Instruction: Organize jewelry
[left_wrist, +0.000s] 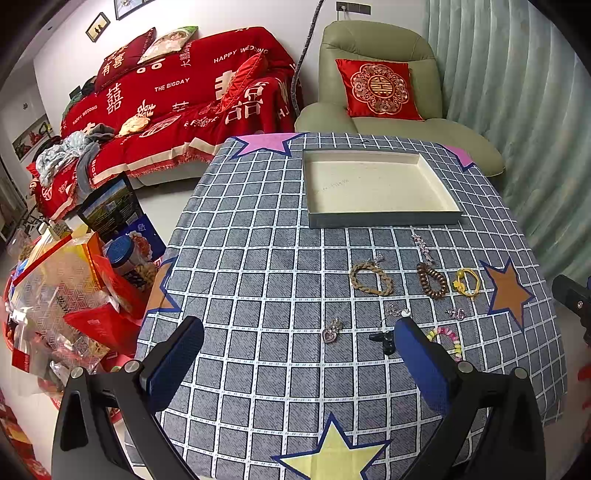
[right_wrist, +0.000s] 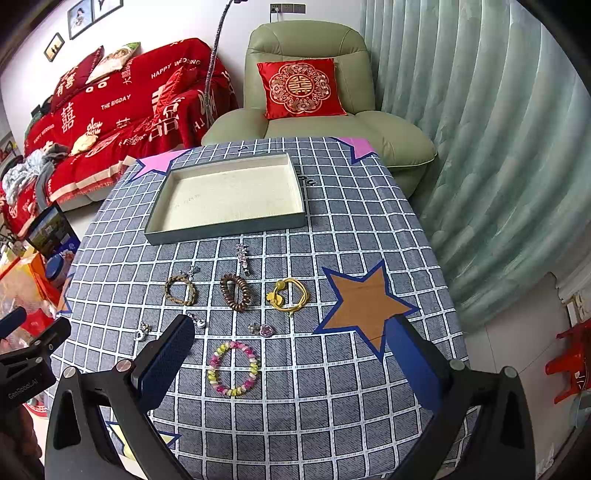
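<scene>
A shallow cream-lined tray (left_wrist: 384, 218) (right_wrist: 225, 229) lies empty at the far middle of the checked tablecloth. In front of it lie several pieces: a braided tan bracelet (left_wrist: 370, 278) (right_wrist: 180, 290), a brown coil band (left_wrist: 430, 280) (right_wrist: 235, 288), a yellow band (left_wrist: 466, 282) (right_wrist: 289, 293), a silver star clip (left_wrist: 422, 246) (right_wrist: 243, 256), a pink heart pendant (left_wrist: 330, 331) (right_wrist: 265, 329), a pastel bead bracelet (right_wrist: 232, 368) (left_wrist: 447, 338) and small charms. My left gripper (left_wrist: 299, 334) is open above the near table. My right gripper (right_wrist: 291, 336) is open above the bead bracelet.
A green armchair (right_wrist: 314, 96) with a red cushion stands behind the table. A red-covered sofa (left_wrist: 177, 103) is at the back left. Bags and boxes (left_wrist: 74, 288) crowd the floor on the left. A curtain (right_wrist: 480, 147) hangs on the right. A red stool (right_wrist: 569, 362) stands at the right.
</scene>
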